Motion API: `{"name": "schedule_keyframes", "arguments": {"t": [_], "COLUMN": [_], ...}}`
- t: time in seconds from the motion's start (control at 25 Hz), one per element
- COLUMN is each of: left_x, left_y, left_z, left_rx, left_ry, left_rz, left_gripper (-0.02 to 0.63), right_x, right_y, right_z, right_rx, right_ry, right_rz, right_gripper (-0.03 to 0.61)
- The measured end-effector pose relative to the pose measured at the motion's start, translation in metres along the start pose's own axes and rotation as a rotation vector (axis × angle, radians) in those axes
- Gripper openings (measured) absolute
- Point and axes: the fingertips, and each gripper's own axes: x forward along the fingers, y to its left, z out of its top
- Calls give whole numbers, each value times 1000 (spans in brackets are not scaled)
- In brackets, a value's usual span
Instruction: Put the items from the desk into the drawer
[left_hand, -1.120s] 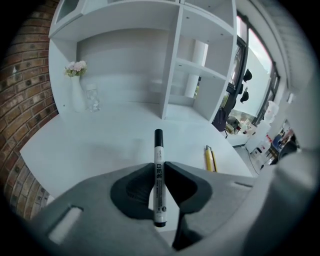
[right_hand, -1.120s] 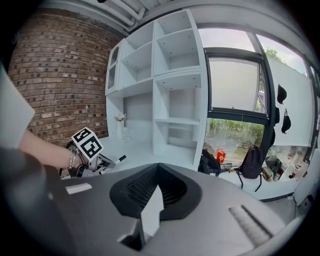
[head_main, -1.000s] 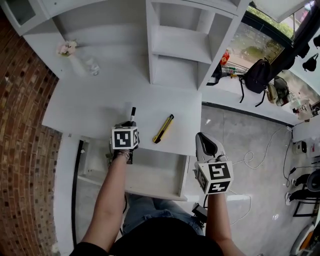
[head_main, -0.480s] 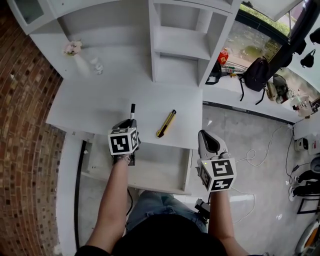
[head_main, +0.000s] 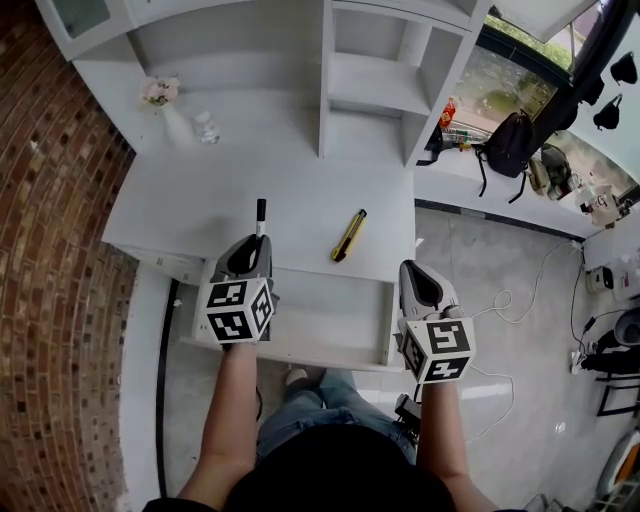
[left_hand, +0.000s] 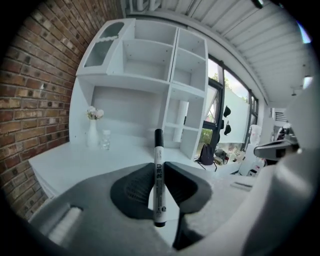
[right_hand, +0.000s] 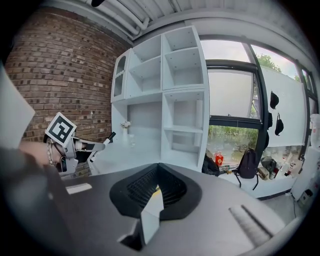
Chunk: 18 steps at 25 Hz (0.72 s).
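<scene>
My left gripper is shut on a white marker with a black cap, held in the air over the desk's front edge and the back of the open drawer. In the left gripper view the marker stands upright between the pads, cap up. A yellow utility knife lies on the white desk, right of the marker. My right gripper hangs beside the drawer's right side with its jaws together and nothing in them. It sees the left gripper with the marker.
A small vase of flowers and a glass jar stand at the back left of the desk. White shelving rises behind. A brick wall runs along the left. Floor with cables and a backpack lies to the right.
My left gripper has risen with the marker and drawn back from the desk toward the drawer. The right gripper has drifted a little beside the drawer. The knife has not moved.
</scene>
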Motion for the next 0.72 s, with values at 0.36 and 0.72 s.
{"name": "schedule_keyframes", "arguments": {"t": [0.36, 0.72], "left_x": [-25, -15], "left_y": [-6, -28], "left_z": [-30, -128], "left_rx": [116, 108], "left_ry": [-63, 129], "left_rz": [-99, -220], "left_gripper": [63, 64], "right_x": [-14, -12], "right_y": [29, 40], "right_z": [-26, -76], "right_rx": [-1, 86], "right_ry": [17, 46], "right_rz": [-24, -44], "right_gripper": [9, 9]}}
